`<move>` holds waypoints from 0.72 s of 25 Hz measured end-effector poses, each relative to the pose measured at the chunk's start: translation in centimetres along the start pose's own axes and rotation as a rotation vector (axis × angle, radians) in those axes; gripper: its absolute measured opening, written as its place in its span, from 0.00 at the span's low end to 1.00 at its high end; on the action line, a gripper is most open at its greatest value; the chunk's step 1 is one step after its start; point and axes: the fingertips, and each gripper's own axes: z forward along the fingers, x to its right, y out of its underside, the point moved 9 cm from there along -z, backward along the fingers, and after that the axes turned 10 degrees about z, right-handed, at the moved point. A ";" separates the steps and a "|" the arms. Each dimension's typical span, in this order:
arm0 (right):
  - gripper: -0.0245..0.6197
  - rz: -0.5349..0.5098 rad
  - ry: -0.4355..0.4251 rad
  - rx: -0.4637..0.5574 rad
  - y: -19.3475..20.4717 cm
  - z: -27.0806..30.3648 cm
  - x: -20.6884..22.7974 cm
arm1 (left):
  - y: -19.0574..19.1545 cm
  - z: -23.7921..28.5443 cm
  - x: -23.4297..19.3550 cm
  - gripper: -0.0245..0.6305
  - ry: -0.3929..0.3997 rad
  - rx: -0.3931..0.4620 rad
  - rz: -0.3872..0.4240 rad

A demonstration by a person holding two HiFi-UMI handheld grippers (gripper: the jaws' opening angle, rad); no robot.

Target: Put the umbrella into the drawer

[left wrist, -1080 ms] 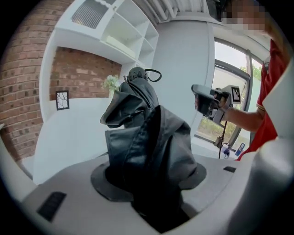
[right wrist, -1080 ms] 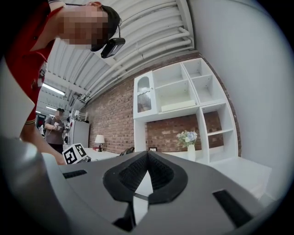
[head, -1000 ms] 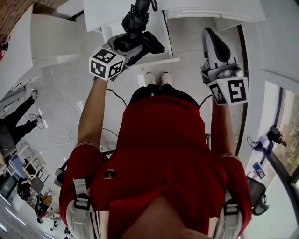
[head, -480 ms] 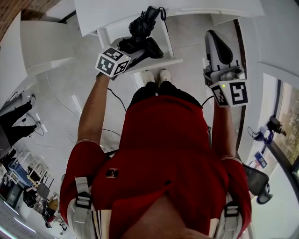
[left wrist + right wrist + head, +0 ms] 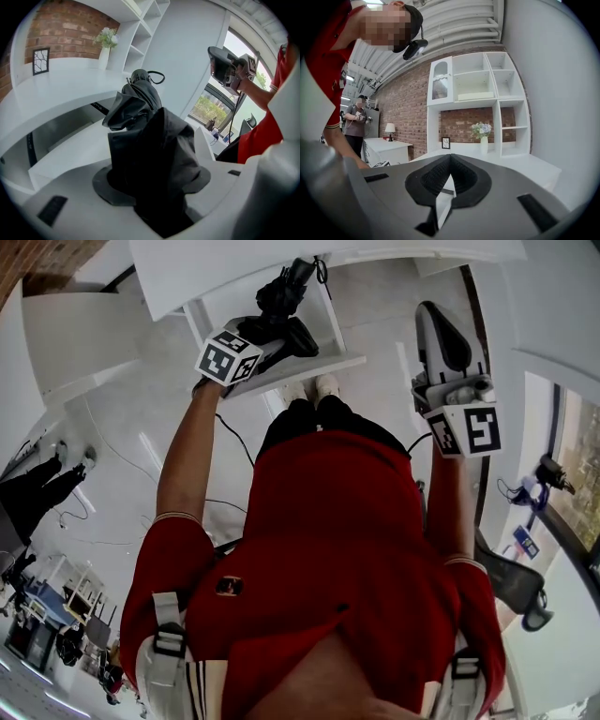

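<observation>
Head view, left gripper (image 5: 278,334): clamped on the folded black umbrella (image 5: 286,298), which sticks out beyond the fingers.
Head view, drawer (image 5: 302,369): pulled open under the white desk (image 5: 187,277), with the umbrella over its opening.
Head view, right gripper (image 5: 433,315): off to the side, well apart from the drawer.
Left gripper view, pads: pressed on the umbrella's bunched fabric, handle (image 5: 139,78) at the far end.
Left gripper view, obstacle: the desk edge lies near the handle; a vase (image 5: 106,44) and a frame (image 5: 41,61) stand further back.
Right gripper view, jaws: together at the tips, nothing between.
Right gripper view, surroundings: shelf unit (image 5: 478,93), brick wall (image 5: 405,112).
</observation>
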 end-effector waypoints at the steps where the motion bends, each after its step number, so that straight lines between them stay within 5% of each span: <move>1: 0.03 -0.006 0.007 -0.008 0.0 0.0 0.1 | 0.3 0.3 -0.1 0.41 0.004 -0.009 -0.008; 18: 0.03 -0.020 0.054 -0.064 0.6 -1.3 2.1 | 4.1 5.9 -1.8 0.41 -0.046 -0.145 -0.275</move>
